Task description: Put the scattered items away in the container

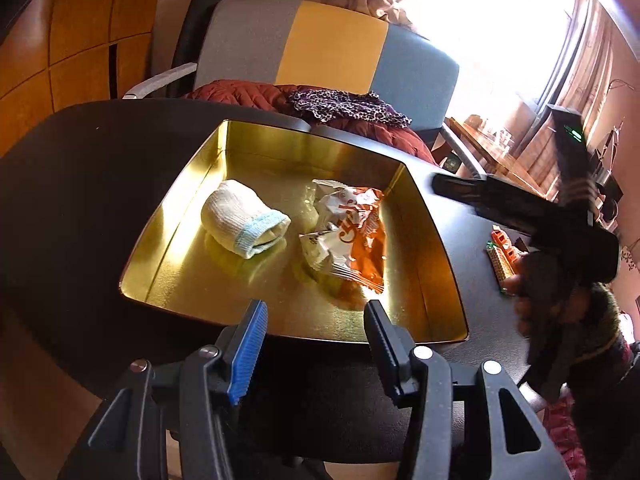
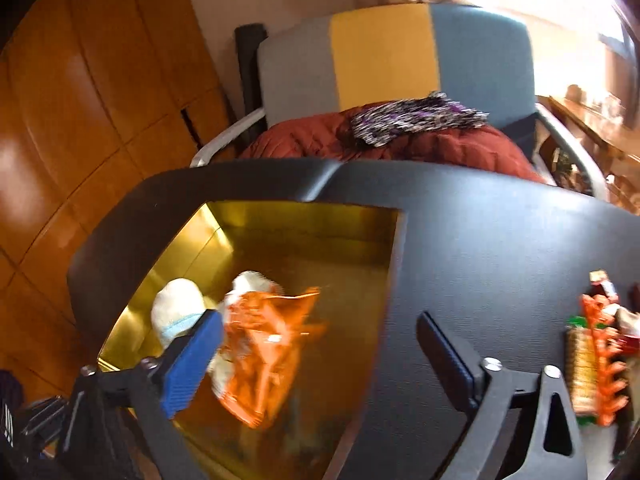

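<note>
Left gripper [image 1: 316, 344]: jaws apart, nothing between them, poised over the near rim of the gold tin [image 1: 448, 248]. Right gripper [image 2: 320, 360]: jaws wide apart and empty, positioned above the tin's right wall where it meets the black surface [image 2: 500, 248]; the right-wrist view is blurred. Inside the tin lie a rolled white sock [image 1: 244, 222] to the left and a crumpled orange-and-white snack wrapper [image 1: 348, 232] to the right, near each other but apart. Items not yet tidied remain on the surface outside the tin, to its right: a long biscuit packet [image 2: 582, 364] with an orange clip-like piece [image 2: 604, 368] against it, plus smaller wrapped pieces beyond that cannot be identified. The packet's long axis runs roughly front to back, about parallel to the right gripper's fingers. It lies to the right of the right jaws and well apart from the left ones. Judgement: the right gripper is the nearer one and would need to shift rightward to straddle the packet across its narrow width.
</note>
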Available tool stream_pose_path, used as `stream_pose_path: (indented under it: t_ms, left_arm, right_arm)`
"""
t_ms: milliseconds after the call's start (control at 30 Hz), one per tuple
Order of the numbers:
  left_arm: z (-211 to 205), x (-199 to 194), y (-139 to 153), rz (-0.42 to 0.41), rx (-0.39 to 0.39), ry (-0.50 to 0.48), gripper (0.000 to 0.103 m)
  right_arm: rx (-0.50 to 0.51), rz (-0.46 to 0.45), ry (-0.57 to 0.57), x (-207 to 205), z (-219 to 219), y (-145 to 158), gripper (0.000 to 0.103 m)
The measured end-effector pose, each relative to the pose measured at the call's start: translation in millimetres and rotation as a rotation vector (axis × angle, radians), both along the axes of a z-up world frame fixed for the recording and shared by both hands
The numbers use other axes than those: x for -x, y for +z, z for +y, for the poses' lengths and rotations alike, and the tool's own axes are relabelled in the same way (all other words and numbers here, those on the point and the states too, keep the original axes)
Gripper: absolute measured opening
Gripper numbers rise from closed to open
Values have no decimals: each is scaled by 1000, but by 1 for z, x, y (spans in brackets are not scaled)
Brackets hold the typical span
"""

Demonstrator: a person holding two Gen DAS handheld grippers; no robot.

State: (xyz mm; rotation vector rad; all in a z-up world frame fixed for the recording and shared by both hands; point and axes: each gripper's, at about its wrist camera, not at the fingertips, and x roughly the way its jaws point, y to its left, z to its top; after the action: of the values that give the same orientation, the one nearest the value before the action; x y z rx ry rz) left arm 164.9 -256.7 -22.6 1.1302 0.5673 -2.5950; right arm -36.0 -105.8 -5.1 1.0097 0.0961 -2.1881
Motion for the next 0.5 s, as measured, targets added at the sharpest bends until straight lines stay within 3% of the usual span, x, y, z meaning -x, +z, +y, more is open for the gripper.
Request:
stream_pose_path:
  t_ms: [233, 367, 500]
  left_arm:
    - [22, 15, 5, -12, 21, -63, 51]
    - [35, 24, 7, -21, 37, -95, 51]
    - [47, 32, 8, -32, 54, -126, 51]
  right_arm:
    - [-49, -5, -232, 59, 103, 0, 103]
    - [-75, -79, -335, 98, 147, -18, 103]
    - [-50, -157, -351, 113, 169, -36, 103]
